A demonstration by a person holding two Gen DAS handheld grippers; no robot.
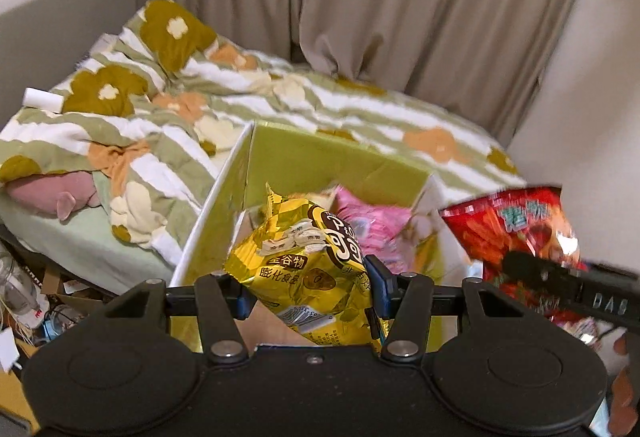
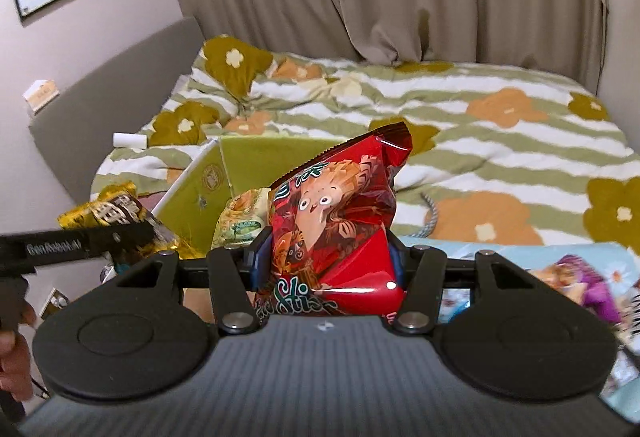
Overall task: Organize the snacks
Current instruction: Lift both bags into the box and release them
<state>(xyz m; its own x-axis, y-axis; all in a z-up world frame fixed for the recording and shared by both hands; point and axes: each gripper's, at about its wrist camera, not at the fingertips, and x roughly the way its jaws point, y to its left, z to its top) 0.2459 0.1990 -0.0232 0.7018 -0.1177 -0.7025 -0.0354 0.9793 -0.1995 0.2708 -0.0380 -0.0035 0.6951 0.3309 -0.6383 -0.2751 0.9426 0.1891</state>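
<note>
Gold and red foil bags are riding in your two claws above the green box.

Your left claw (image 1: 310, 291) is pinching the gold snack bag (image 1: 304, 269), jaws part closed on its crumpled middle; your right claw (image 2: 326, 261) is clamping the red snack bag (image 2: 340, 221). Ahead of both is sitting the green cardboard box (image 1: 316, 157), holding a pink packet (image 1: 372, 225).

Bed (image 2: 520, 173) — floral quilt (image 1: 168, 125), green box (image 1: 320, 161) on it.
</note>
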